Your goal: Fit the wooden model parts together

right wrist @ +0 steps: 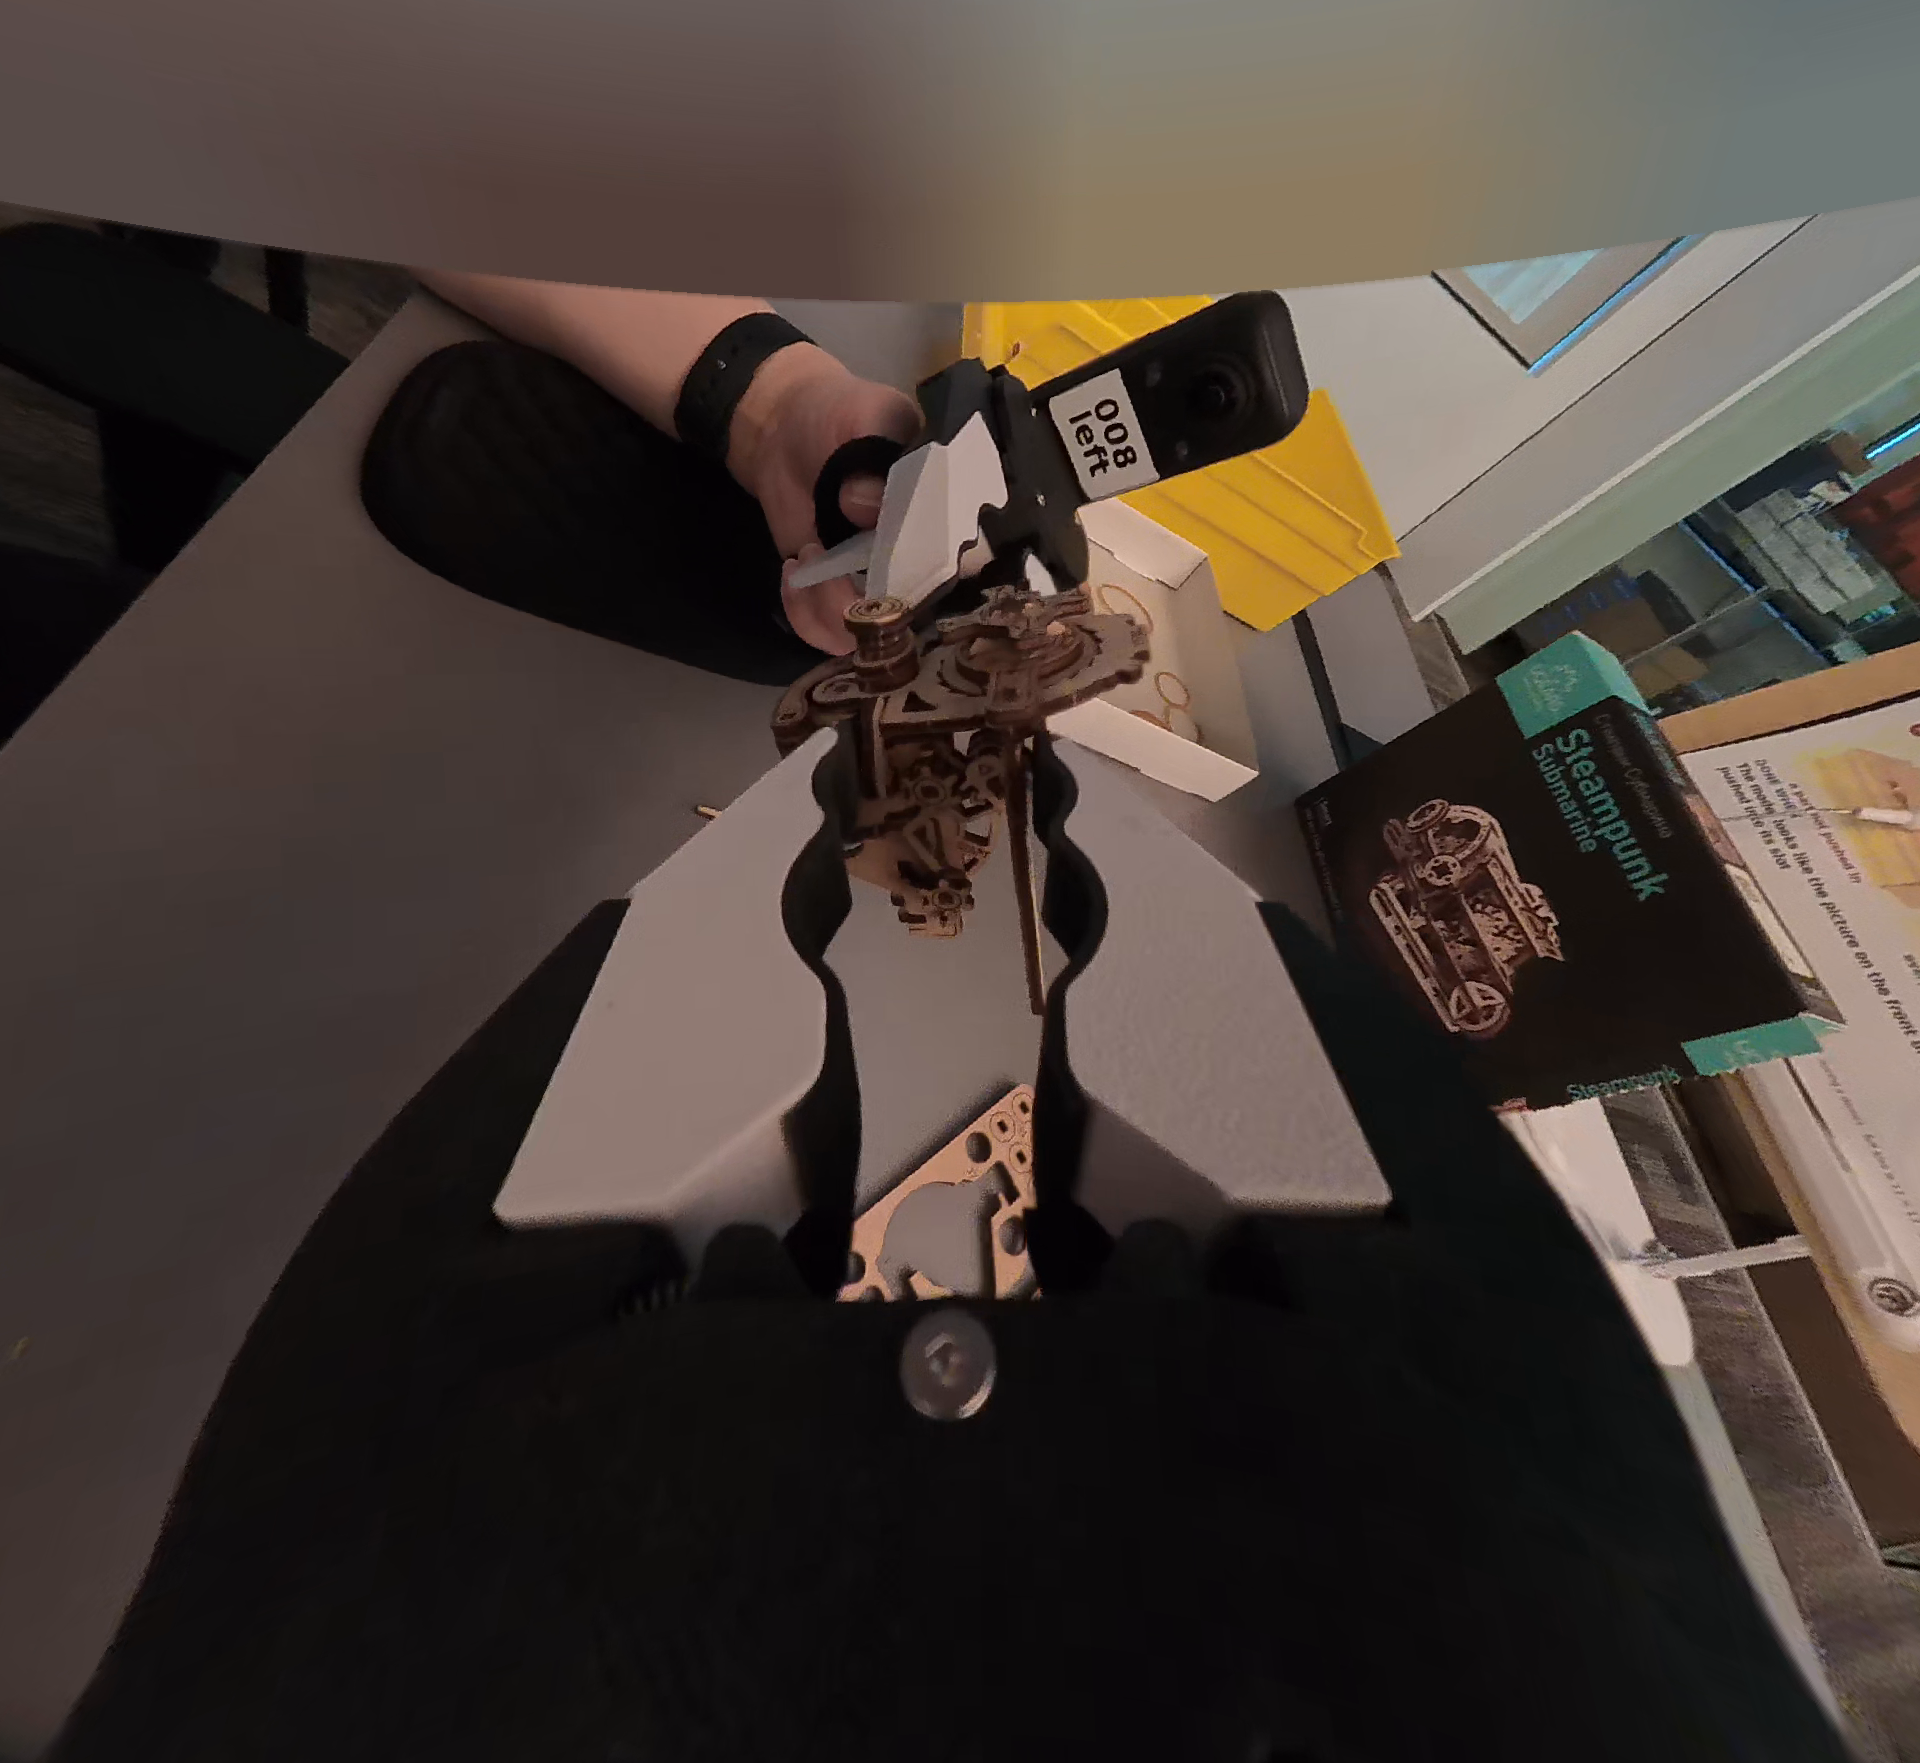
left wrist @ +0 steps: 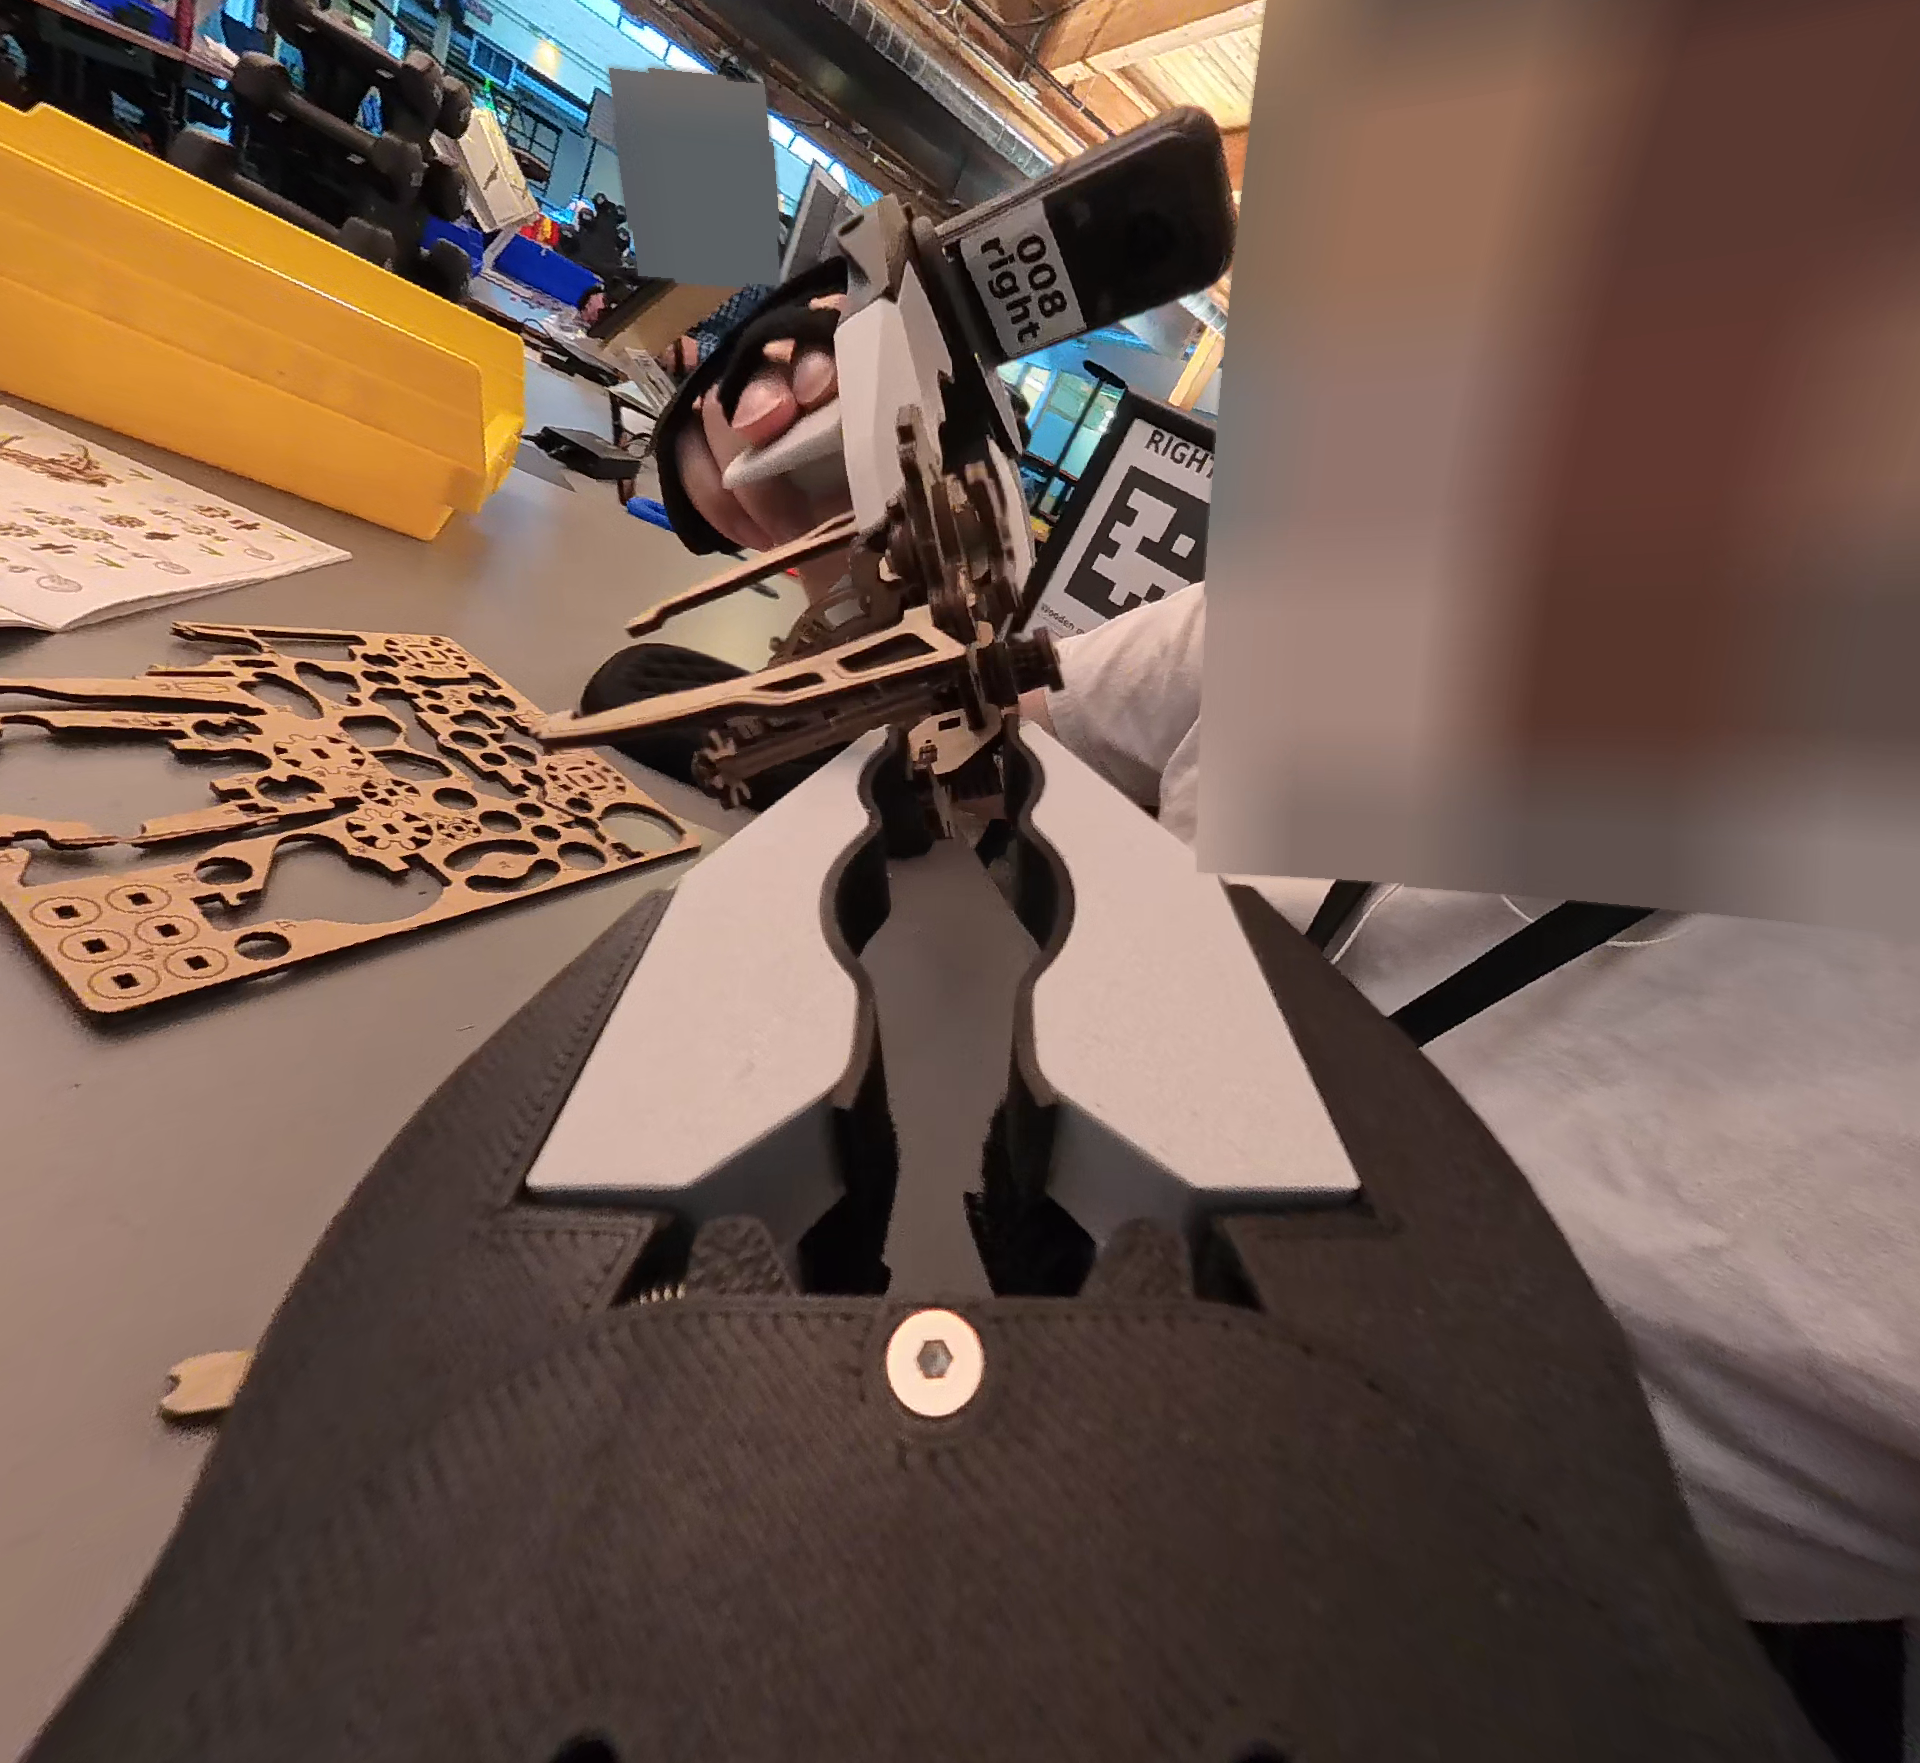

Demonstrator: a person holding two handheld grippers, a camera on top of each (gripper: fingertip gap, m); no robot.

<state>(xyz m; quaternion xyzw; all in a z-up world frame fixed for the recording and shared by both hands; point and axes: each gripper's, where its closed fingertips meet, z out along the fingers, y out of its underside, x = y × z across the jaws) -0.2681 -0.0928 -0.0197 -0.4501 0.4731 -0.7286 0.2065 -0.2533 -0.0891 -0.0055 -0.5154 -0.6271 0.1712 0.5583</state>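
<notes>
wooden model (right wrist: 940,757) clamped between left tool (left wrist: 951,757), right tool (right wrist: 935,768) tips

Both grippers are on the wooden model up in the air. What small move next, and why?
Probably hold the left gripper steady and ease the right gripper inward, pressing the wooden model together: both grippers pinch it above the table, and its thin arms jut out unsupported.

Right claw (right wrist: 940,757) gripping wooden model (right wrist: 935,737), left claw (right wrist: 935,586) opposite
</notes>
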